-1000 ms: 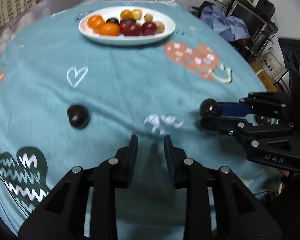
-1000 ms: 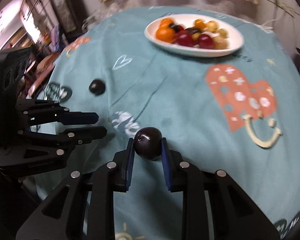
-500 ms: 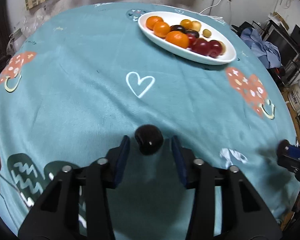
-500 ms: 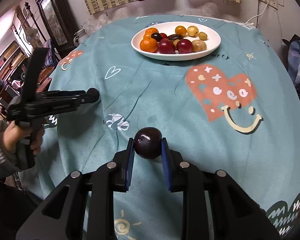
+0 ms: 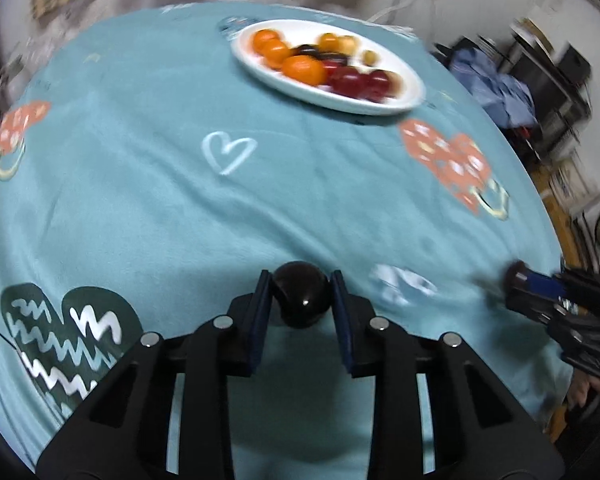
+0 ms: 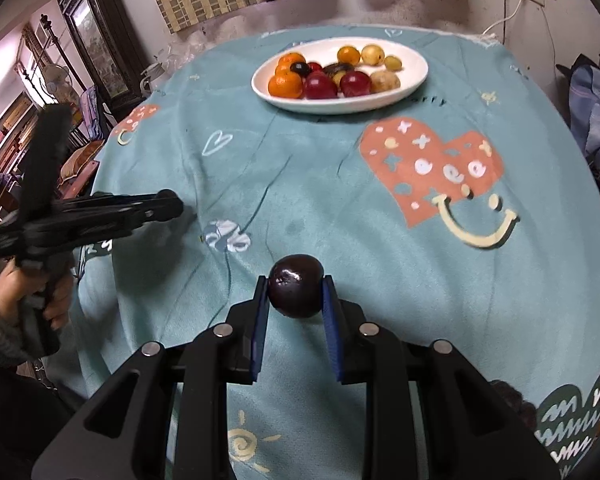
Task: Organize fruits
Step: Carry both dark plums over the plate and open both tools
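On the cloth-covered bench (image 6: 300, 184), with the white plate (image 6: 416, 80) of fruit at its far side, the carrying step seems due next: each hand-held gripper, left (image 5: 300, 300) and right (image 6: 294, 294), pinches a glossy, near-black round plum, left's (image 5: 302, 294) and right's (image 6: 296, 290), low at the near edge.

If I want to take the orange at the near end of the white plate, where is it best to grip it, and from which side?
Grip the near orange across its widest middle, coming from above with the fingers set along the plate's near-far line. It is round, so any middle width would hold, but a red fruit sits close on its right and another orange behind. The white plate rim makes a low side approach awkward.
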The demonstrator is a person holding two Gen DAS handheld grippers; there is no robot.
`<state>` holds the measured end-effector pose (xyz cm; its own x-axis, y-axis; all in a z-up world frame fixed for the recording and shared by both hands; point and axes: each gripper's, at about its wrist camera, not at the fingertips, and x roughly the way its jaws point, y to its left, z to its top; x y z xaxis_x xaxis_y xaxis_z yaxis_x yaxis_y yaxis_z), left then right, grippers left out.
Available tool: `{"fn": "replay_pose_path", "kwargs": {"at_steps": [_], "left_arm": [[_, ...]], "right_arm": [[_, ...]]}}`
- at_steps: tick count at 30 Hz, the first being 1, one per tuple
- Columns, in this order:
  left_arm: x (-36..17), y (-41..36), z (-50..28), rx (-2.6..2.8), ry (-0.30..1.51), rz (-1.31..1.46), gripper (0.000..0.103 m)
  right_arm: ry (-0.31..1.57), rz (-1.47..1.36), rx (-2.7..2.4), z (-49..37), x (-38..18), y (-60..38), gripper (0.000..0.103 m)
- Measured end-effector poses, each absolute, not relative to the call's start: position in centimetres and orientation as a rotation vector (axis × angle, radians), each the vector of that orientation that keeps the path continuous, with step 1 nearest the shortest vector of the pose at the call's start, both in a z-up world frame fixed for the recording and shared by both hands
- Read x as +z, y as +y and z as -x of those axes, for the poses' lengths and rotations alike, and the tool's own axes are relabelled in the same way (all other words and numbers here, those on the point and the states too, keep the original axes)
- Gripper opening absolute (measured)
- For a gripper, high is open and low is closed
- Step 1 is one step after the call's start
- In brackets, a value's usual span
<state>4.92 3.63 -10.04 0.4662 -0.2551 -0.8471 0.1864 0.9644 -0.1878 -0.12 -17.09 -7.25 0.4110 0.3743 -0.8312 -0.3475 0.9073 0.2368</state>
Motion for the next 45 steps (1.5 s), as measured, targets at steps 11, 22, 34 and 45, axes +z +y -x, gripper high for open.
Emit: {"fn": "replay_pose_path", "kwargs": {"at_steps": [11,22,34,45], "left_arm": [[6.9,0.8,-13.4,-0.303,0.71,0.018,0.03],[9.7,-1.8,-27.4,-0.291,0.681,-0.03,0.03],[-6.5,-2.3,-35.7,-0.258,0.926,0.013,0.03],[-10.6,-1.5,-38.0,-0.231,0.995,0.041,0.03]], "right_arm": [[0.623,-0.047,0.428,-9.6,11.3,-19.1,0.026],[0.583,-0.074,0.422,-20.8,13.3,-19.1,0.026],[0.908,-0.142,0.407,-28.1,-3.5,-17.4,0.026],[0.977,-0.125,0.4,-29.8,-7.9,-16.2,0.026]]}}
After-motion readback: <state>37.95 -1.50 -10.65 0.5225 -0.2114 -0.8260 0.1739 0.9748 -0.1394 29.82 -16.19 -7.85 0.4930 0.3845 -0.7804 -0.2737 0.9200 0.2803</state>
